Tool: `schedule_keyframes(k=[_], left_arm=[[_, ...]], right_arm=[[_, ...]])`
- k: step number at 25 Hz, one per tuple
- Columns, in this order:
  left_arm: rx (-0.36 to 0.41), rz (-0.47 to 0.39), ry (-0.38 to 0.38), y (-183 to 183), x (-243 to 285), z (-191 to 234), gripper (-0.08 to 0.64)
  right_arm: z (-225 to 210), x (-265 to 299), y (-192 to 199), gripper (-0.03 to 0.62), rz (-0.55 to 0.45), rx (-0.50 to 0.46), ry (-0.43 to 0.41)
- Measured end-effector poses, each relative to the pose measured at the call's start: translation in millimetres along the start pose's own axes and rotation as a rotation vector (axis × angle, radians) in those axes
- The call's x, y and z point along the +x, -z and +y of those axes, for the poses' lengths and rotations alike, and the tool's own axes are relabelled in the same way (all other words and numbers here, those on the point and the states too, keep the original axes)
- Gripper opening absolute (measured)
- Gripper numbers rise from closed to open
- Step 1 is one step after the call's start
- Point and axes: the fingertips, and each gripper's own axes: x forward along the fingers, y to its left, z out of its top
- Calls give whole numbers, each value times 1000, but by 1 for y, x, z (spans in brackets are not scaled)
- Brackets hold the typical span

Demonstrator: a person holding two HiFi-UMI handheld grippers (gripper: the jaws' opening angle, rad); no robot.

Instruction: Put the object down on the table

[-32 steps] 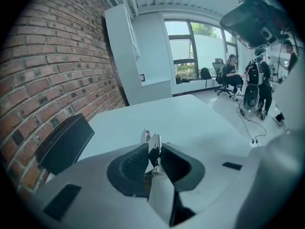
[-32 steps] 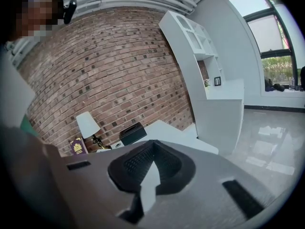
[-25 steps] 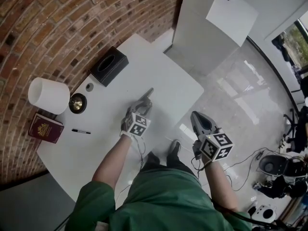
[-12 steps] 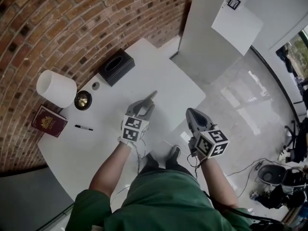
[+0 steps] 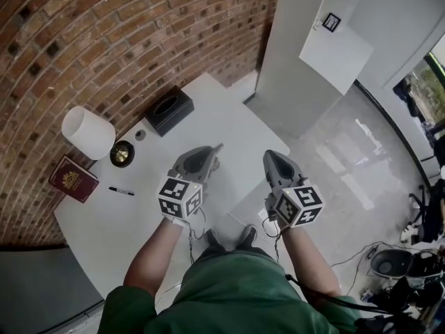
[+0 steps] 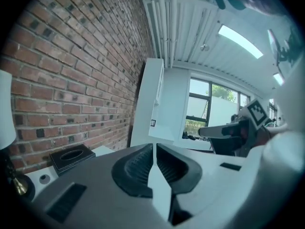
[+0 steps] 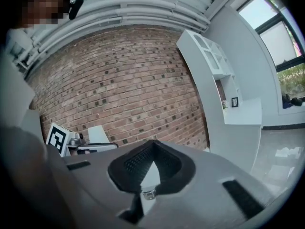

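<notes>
I hold both grippers side by side above the near edge of the white table (image 5: 229,117), and they point level towards the brick wall. My left gripper (image 5: 217,148) is closing; in the left gripper view its jaws (image 6: 155,146) meet at the tips with nothing between them. The right gripper (image 5: 272,156) is shut and empty too, as the right gripper view (image 7: 152,143) shows. Neither holds an object. A black pen (image 5: 122,191) and a red booklet (image 5: 73,179) lie on the table's left part.
A white lamp shade (image 5: 88,132), a brass bell (image 5: 122,153), a small grey disc (image 5: 140,135) and a black tissue box (image 5: 169,109) stand along the brick wall. A white cabinet (image 5: 299,54) rises at the table's far right; glossy floor lies to the right.
Both grippers have drawn back towards my body and closer together. The left one has left the table's middle. Nothing was picked up or set down.
</notes>
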Motion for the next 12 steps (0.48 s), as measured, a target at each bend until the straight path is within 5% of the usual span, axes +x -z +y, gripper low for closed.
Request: schedule_keyframes(k=[12], left_arm=[[10,-226,-45,-104,-40,-28,18]], right_arm=[[40,-25,-87,2,-203,-253,-21]])
